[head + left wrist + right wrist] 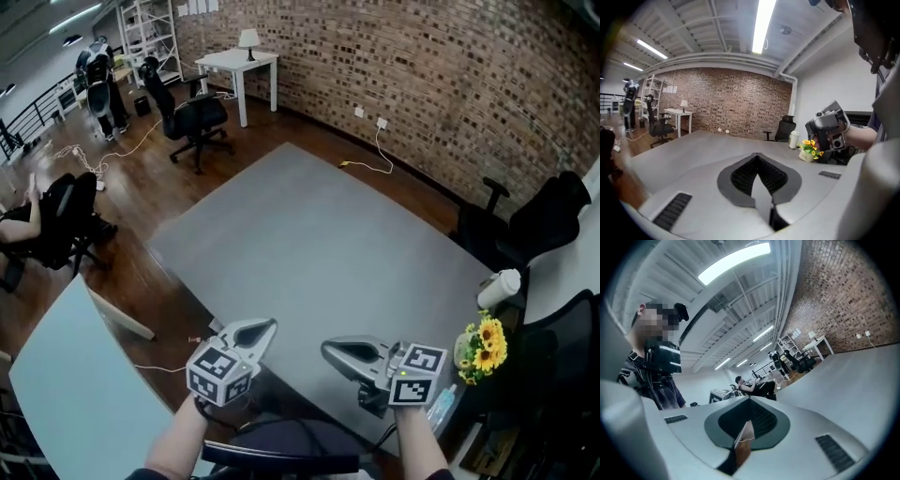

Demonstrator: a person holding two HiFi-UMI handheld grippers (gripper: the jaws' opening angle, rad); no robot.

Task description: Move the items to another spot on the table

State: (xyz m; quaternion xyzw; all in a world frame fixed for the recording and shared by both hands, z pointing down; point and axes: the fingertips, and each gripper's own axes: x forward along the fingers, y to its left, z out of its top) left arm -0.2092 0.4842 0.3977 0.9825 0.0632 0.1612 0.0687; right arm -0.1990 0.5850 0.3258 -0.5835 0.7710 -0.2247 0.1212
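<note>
In the head view my left gripper [269,325] and right gripper [327,350] hover side by side over the near edge of the big grey table [319,244], tips pointing toward each other. Both are shut with nothing between the jaws. A small pot of yellow sunflowers [482,348], a white lidded cup [499,288] and a small clear bottle [443,406] stand at the table's right edge, beyond the right gripper. The left gripper view shows its shut jaws [757,157], with the right gripper [828,129], the sunflowers [809,149] and the cup [792,139] behind them. In the right gripper view the jaws [749,400] meet over bare tabletop.
Black office chairs stand at the right [544,220] and the far left [197,117]. A white desk with a lamp [239,64] sits by the brick wall. A pale table [75,394] lies at the lower left. A person sits in a chair [42,225] at the left.
</note>
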